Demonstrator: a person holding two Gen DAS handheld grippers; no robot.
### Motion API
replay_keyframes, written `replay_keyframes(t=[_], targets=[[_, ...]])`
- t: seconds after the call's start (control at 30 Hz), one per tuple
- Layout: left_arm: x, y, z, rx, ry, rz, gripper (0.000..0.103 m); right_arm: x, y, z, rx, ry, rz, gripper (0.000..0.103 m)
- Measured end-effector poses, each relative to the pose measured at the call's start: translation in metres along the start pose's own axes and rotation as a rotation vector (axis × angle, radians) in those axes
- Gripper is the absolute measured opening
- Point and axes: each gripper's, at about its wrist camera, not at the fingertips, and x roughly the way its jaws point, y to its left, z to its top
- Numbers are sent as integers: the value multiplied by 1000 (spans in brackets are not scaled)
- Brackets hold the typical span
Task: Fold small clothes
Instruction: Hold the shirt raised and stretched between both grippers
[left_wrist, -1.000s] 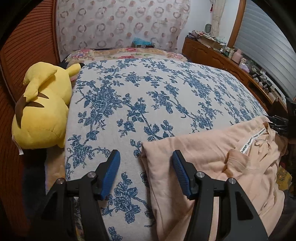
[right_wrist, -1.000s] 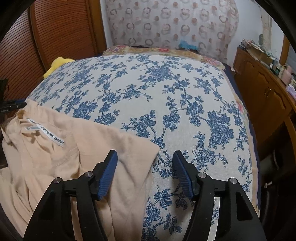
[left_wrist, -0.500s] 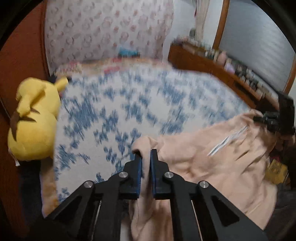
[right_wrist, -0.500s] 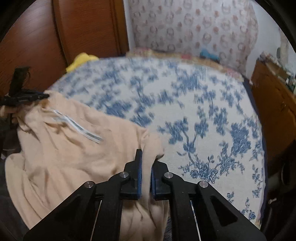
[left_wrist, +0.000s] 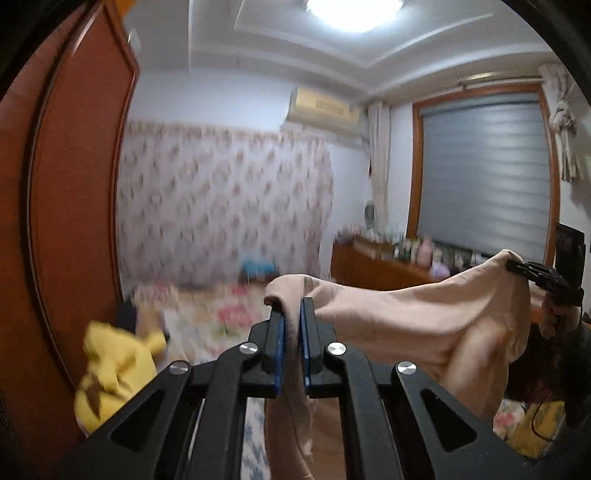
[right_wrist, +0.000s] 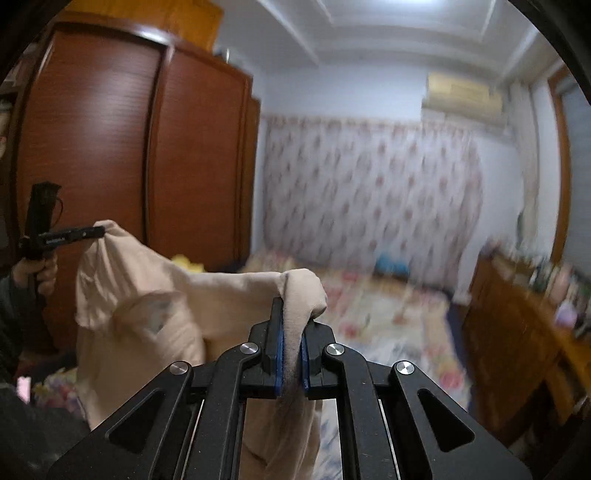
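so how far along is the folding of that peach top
Early stage. Done: both corners are picked up, the left tongs and right tongs each shut on the peach top. In hand: it hangs stretched between them in the air above the bed, lower part dangling. Left: no fold shows yet; it needs laying flat, folding and smoothing.

bright ceiling lamp (left_wrist: 351, 11) glares overhead; bg motion-blurred; fisheye bends edges, dark corner vignette; grippers sharp
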Motion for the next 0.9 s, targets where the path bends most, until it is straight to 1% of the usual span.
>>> replay_keyframes(t=[0.03,0.07,0.17,0.4,0.53,0.63,0.73,0.9], targets=[[-5,-2,15,13,-32,8,5,-5,-1,16,-17,-27,-12,4],[-8,-2,23,24,-51,14,5,-10,-2,32,-36,-53,-34,4],[-13,-1,46,54,-98,33,5,-13,-6,62,-73,-80,-71,4],[-32,-1,83,85,-197,32,5,-26,-11,96,-125,-122,-131,4],[-51,-6,105,119,-250,38,5,-51,-10,119,-148,-172,-155,4],[-62,-10,114,135,-284,38,5,-69,-8,135,-170,-206,-175,4],[-66,-11,120,142,-310,39,5,-80,-5,145,-192,-220,-196,4],[-74,-16,126,156,-331,41,5,-90,-4,149,-212,-228,-213,4]])
